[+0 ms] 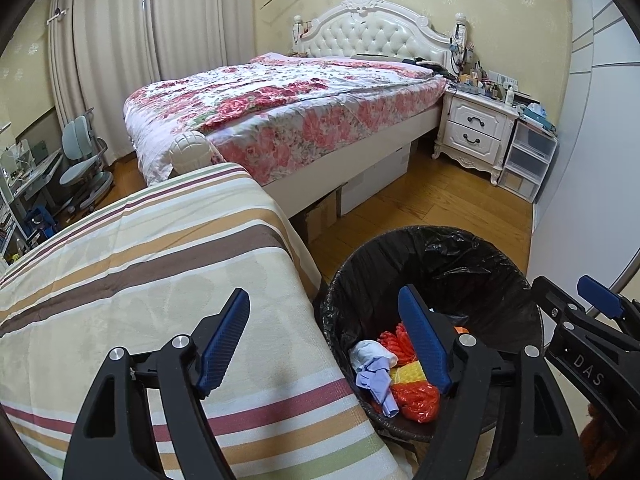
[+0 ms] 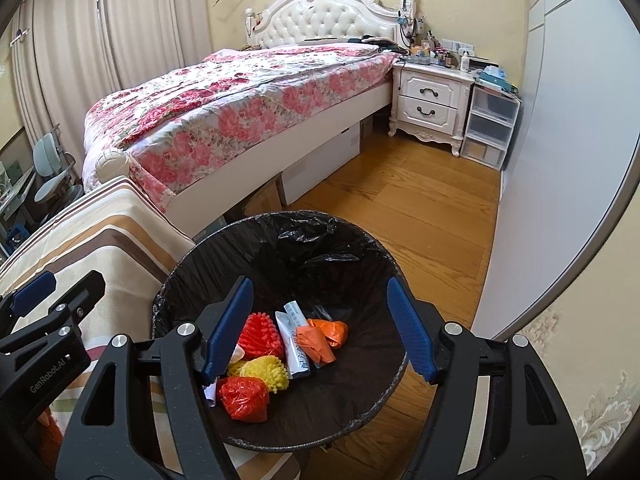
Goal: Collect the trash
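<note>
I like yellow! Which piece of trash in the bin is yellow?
The spiky foam net, lying between the red net and the red bag.

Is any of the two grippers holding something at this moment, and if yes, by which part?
Nothing is held. The left gripper and the right gripper are both open and empty above the trash bin; the trash pieces lie inside it.

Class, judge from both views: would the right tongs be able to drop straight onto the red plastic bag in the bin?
Probably yes. The right tongs hang open above the bin, and the red plastic bag lies uncovered on top, below the left finger.
</note>
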`<state>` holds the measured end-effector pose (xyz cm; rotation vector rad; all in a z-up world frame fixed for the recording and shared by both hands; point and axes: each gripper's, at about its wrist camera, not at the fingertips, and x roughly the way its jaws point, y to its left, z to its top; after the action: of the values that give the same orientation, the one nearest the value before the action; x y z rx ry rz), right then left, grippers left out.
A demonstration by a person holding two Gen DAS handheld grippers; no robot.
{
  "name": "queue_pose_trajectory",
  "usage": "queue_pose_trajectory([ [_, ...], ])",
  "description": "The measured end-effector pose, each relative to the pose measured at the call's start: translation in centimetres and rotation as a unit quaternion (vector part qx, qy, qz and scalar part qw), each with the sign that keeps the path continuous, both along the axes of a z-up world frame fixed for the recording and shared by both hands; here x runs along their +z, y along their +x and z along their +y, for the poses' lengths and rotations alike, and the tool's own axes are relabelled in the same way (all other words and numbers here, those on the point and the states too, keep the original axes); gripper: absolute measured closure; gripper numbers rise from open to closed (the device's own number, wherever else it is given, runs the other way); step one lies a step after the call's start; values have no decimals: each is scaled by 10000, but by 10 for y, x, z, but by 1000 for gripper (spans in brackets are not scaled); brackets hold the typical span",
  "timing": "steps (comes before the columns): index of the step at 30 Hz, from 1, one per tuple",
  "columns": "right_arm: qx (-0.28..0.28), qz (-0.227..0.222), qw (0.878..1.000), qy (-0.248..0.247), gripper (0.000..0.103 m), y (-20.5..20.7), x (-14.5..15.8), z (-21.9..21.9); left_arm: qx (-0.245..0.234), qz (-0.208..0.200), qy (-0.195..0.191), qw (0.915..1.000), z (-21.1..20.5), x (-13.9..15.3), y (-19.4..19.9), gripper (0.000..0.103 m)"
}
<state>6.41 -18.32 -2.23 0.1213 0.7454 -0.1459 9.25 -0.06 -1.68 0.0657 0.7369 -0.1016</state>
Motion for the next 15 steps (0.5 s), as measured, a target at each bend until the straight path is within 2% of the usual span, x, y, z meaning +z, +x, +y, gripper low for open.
queue_pose_trajectory([
  [15,98,-68,9999,-26,34,-22,8,19,176,-263,-108,9994,30,19,-33,24],
])
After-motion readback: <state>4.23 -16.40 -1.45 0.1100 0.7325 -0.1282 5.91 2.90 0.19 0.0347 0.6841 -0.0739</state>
